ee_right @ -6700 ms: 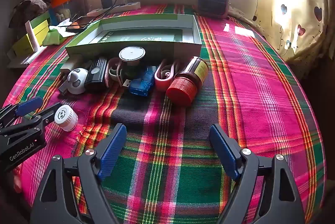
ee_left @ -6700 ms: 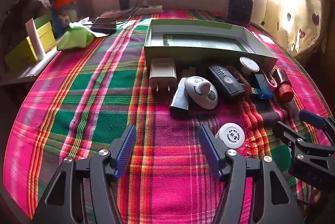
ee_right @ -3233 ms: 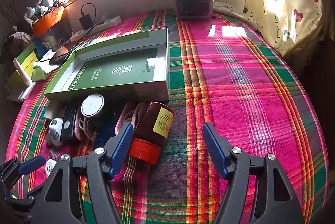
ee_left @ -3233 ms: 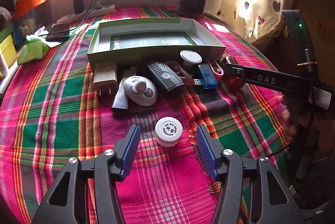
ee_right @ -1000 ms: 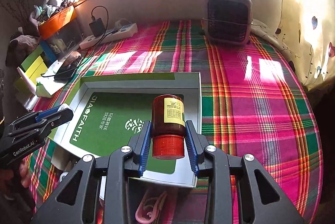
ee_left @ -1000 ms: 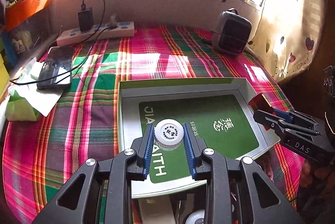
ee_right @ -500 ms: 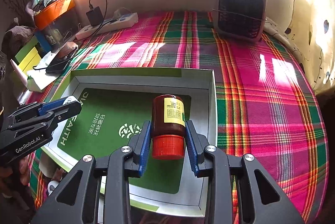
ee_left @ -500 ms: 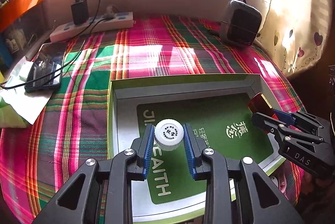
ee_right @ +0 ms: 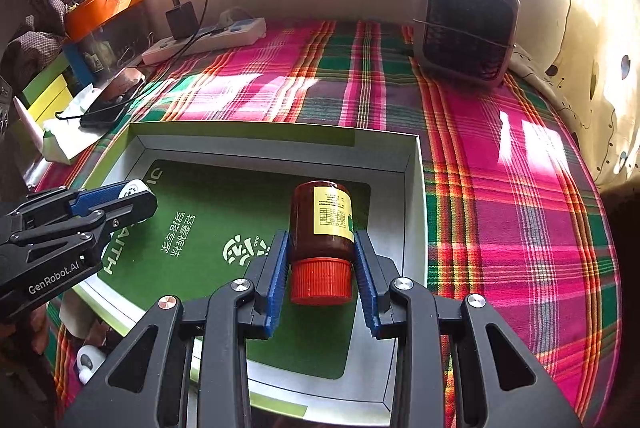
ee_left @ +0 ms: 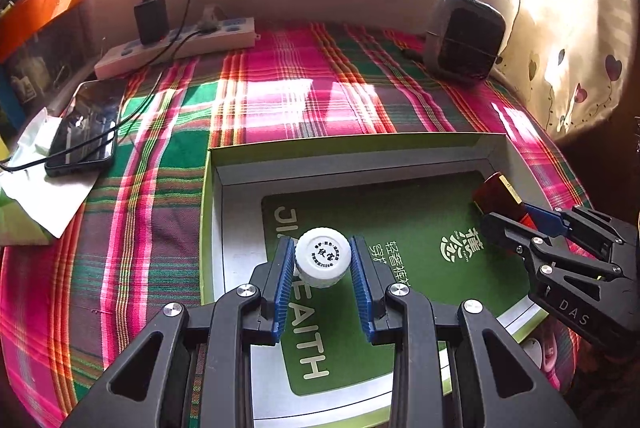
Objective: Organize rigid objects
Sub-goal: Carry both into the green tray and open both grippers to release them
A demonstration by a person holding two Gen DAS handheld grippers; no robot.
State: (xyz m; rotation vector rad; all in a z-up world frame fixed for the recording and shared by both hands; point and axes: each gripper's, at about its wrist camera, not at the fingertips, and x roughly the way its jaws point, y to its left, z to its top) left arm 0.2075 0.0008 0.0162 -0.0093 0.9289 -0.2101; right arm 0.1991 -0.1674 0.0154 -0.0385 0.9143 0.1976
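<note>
Right wrist: brown bottle [ee_right: 322,220] lengthwise, cap nearest camera.

Lettering showing on box, grippers and cap over a plaid-covered surface

White letters ending "EAITH" are running down the green panel of the open box [ee_left: 496,147], beside Chinese characters and a round emblem; "DAS" is standing on the right gripper [ee_left: 508,211], "GenRobot.AI" on the left gripper [ee_right: 132,199]. The white cap [ee_left: 323,256] is carrying small Chinese print, and the yellow label on the brown bottle [ee_right: 322,224] is too fine to read.
</note>
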